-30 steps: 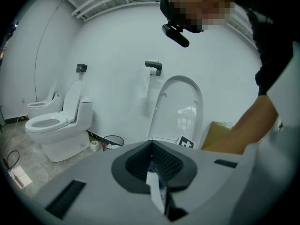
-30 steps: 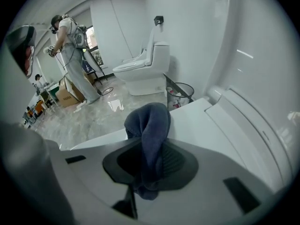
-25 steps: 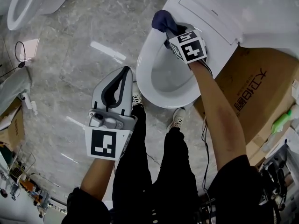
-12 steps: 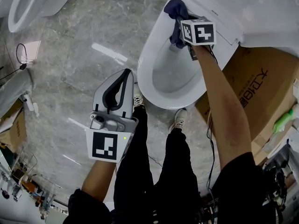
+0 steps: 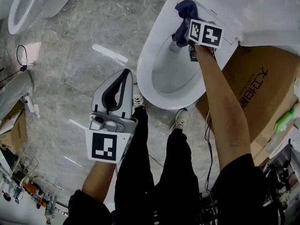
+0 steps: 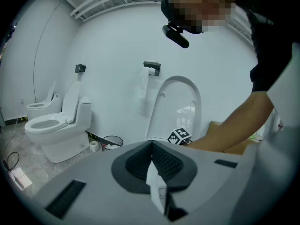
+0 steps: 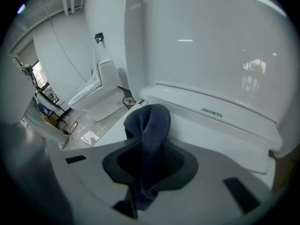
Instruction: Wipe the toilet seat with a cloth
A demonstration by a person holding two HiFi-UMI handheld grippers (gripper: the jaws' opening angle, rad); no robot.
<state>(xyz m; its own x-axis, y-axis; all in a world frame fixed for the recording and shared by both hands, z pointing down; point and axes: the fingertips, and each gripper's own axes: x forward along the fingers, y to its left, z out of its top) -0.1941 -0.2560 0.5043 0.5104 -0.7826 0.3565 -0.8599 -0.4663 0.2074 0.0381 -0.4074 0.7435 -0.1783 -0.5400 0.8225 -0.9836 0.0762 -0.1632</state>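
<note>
- cloth [image 7: 152,123]: plain dark navy blue.
- toilet seat [image 5: 146,60]: glossy white.
- left gripper [image 5: 124,75]: pale grey shell, black ribbed lining, black-and-white square markers.
- right gripper [image 7: 149,158]: grey shell, black lining, and the same black-and-white square markers.
- floor [image 5: 70,36]: grey stone, marbled with paler veins.
- cardboard box [image 5: 269,78]: brown with dark print.
- trousers [image 5: 140,182]: black.
- bottle [image 5: 284,122]: bright green.

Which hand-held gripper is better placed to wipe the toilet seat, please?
The right hand-held gripper: shut on the cloth at the toilet seat. The left hand-held gripper is empty, over the floor.
</note>
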